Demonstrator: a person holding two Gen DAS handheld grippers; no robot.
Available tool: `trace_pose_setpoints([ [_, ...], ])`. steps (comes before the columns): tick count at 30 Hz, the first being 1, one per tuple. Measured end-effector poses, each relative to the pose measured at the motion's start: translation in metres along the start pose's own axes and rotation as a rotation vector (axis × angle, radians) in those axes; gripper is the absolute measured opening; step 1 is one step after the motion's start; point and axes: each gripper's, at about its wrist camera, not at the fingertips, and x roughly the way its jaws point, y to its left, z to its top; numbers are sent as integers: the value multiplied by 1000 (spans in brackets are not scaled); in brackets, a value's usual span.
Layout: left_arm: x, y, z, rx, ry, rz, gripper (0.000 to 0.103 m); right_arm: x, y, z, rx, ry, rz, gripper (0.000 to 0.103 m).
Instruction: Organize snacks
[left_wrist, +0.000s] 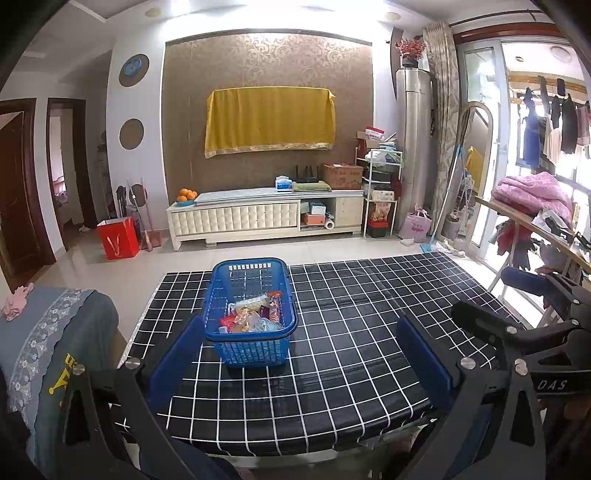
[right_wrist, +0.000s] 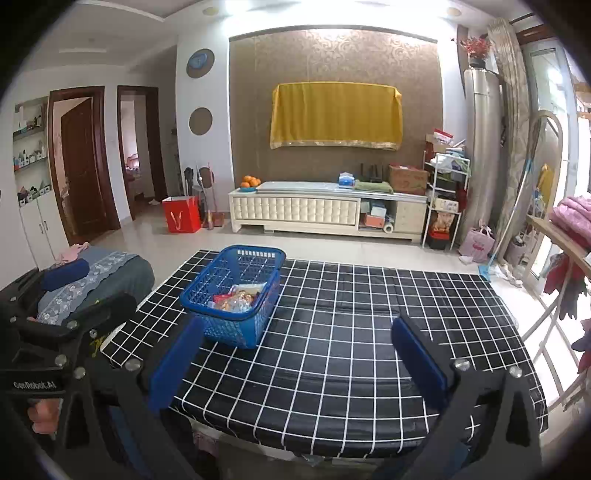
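So both tools are just hanging over the near edge of the desk (left_wrist: 351, 332), which has that black cloth with the white grid on it. The left tool (left_wrist: 301, 360) has its blue pads spread wide with nothing between them, and the right tool (right_wrist: 295, 360) is the same deal, wide apart and holding nothing. In the left wrist view you can also catch the right tool's black frame off at the right edge.

The snacks (left_wrist: 255, 314) are all piled inside a blue plastic basket (left_wrist: 251, 350) sitting on the left half of the desk, toward the middle of its depth. The packets are mixed wrappers, orange, red and clear ones, heaped at the near end of the basket, with the far end showing bare mesh. From the right wrist view the basket (right_wrist: 236, 332) sits just past the left pad, not touching it.

Beyond the desk there's a white TV cabinet (left_wrist: 266, 218) against the far wall with a bowl of oranges (left_wrist: 185, 195) on its left end, and a red paper bag (left_wrist: 118, 238) on the floor to the left of it.
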Motion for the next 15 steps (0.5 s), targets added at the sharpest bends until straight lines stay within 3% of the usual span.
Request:
trace_pose_setpoints([
  [15, 1, -1, -3, -10, 6, -5, 103, -1, 1, 2, 0, 5, -1, 103],
])
